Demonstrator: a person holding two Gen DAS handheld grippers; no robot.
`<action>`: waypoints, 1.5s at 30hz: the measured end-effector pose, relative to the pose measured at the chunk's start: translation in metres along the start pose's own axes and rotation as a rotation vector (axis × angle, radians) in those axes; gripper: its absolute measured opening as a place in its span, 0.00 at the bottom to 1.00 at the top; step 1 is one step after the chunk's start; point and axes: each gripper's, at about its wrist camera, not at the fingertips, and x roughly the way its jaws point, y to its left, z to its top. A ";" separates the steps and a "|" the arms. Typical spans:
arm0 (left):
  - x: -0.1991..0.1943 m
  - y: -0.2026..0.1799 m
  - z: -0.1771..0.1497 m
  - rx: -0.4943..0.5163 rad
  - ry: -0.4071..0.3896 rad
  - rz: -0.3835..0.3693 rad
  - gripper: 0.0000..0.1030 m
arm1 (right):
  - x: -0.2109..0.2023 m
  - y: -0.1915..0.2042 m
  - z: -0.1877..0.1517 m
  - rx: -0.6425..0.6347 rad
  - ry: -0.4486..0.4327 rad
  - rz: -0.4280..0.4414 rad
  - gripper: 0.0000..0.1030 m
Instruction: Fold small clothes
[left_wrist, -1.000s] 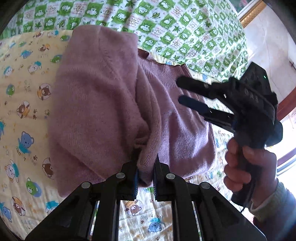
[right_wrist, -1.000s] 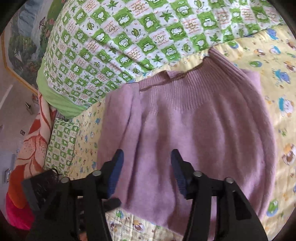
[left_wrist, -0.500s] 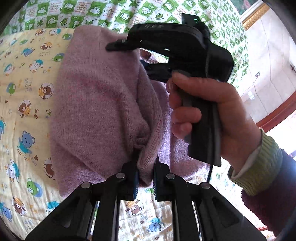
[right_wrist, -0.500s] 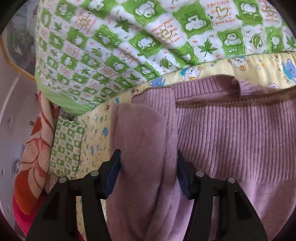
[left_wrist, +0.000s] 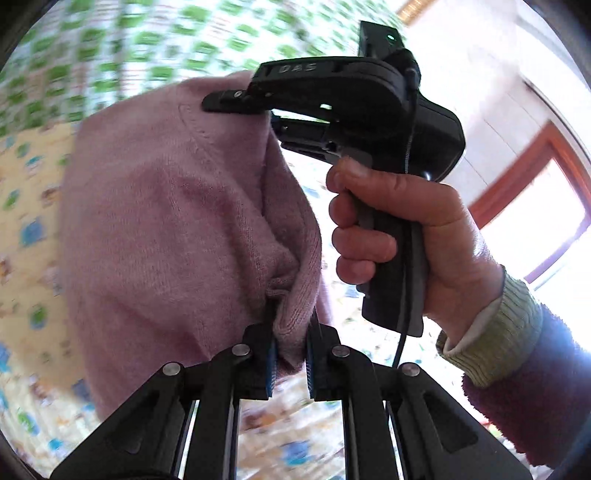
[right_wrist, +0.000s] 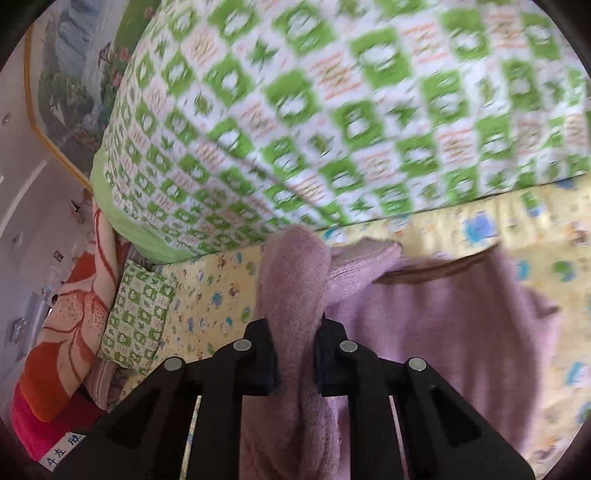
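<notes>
A small mauve knit sweater (left_wrist: 166, 229) is held up off the yellow cartoon-print sheet (left_wrist: 26, 192). My left gripper (left_wrist: 290, 343) is shut on a bunched fold of its lower edge. My right gripper (right_wrist: 295, 350) is shut on a thick fold of the sweater (right_wrist: 291, 280) near its ribbed collar end. In the left wrist view the right gripper (left_wrist: 266, 110) shows side-on, clamped on the sweater's top edge, with the hand holding it. The rest of the sweater (right_wrist: 461, 332) hangs over the sheet.
A green-and-white checked quilt (right_wrist: 332, 110) is piled at the back of the bed. A small checked pillow (right_wrist: 136, 314) and an orange floral blanket (right_wrist: 62, 332) lie at the left edge. A wall and a wooden window frame (left_wrist: 524, 192) are to the right.
My right gripper has closed on the fold by the collar. Both grippers have lifted the sweater off the sheet; the views are motion-blurred.
</notes>
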 end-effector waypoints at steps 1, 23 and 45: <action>0.009 -0.005 0.000 0.013 0.014 0.000 0.11 | -0.010 -0.009 0.000 -0.006 -0.008 -0.036 0.15; 0.089 0.005 0.006 -0.042 0.194 -0.030 0.31 | -0.024 -0.109 -0.032 0.130 0.044 -0.201 0.28; -0.006 0.130 -0.010 -0.284 0.081 0.161 0.66 | -0.083 -0.066 -0.135 0.201 0.044 -0.203 0.38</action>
